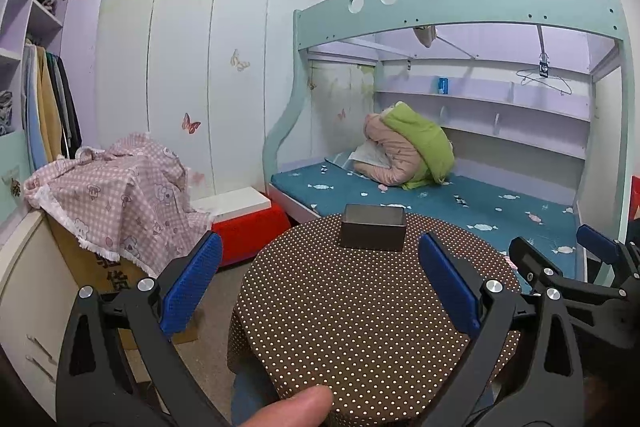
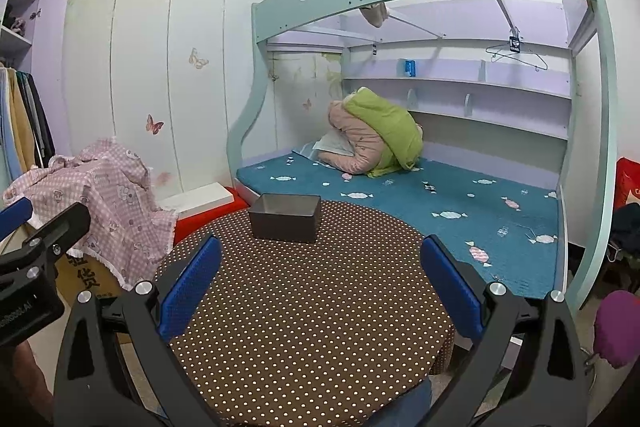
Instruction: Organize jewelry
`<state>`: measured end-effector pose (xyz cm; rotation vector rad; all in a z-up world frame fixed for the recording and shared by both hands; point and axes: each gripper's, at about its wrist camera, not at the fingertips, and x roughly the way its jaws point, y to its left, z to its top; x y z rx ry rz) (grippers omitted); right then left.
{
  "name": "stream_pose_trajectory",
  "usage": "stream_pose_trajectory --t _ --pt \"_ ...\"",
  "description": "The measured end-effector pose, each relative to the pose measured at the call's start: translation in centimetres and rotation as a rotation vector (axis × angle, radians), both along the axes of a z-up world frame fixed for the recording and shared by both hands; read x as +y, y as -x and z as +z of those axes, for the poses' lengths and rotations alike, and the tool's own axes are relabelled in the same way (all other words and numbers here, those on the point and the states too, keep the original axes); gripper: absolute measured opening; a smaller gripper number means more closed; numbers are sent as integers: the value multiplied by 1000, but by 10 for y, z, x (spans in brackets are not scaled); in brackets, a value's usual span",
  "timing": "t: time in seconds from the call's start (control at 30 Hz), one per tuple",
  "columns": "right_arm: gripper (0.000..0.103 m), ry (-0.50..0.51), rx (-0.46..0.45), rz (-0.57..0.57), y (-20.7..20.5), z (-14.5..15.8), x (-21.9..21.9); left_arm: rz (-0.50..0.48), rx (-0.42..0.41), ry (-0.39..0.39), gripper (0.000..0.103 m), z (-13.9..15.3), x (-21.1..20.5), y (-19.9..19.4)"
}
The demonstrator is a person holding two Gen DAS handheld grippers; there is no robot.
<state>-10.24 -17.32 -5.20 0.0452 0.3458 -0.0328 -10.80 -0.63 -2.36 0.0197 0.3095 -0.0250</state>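
Dotted table [image 2: 312, 327] bears grey box [image 2: 285, 218] beyond both tongs [image 1: 320, 283] [image 2: 320, 283] (wide apart, empty)

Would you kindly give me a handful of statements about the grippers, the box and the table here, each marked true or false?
1. Both the left gripper and the right gripper are open and hold nothing. True.
2. The dark box has its lid on. False: its top is open, and the rim shows in the right wrist view.
3. The box stands on the far part of the round table, which has a brown cloth with pale dots. True.
4. A necklace lies on the cloth between the grippers and the box. False: no jewelry shows on the cloth in either view.
5. The box lies on the bed. False: it stands on the table, in front of the bed.
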Motion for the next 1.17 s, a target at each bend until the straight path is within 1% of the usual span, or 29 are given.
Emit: stream_pose_trajectory --t 0.13,0.27,0.57,0.7,0.83,0.93,1.03,1.17 --pt "96 6 0 -3 0 1 2 2 4 13 98 -1 4 0" --pt "96 5 0 -4 0 0 2 6 0 4 98 -3 6 0" --pt "96 14 -5 -7 2 -1 2 16 7 18 98 -7 12 -1" --pt "96 14 -4 -6 2 -1 3 26 -6 10 98 -7 11 0" --pt "96 17 -3 0 1 -2 3 34 -40 16 98 -6 13 6" --pt "96 16 0 1 1 -2 2 29 -45 7 98 -5 9 7" --pt "96 17 -1 1 1 -2 2 35 -40 -9 98 -4 6 7" --pt "96 16 -1 2 1 -2 2 29 -28 -4 98 -4 5 6"
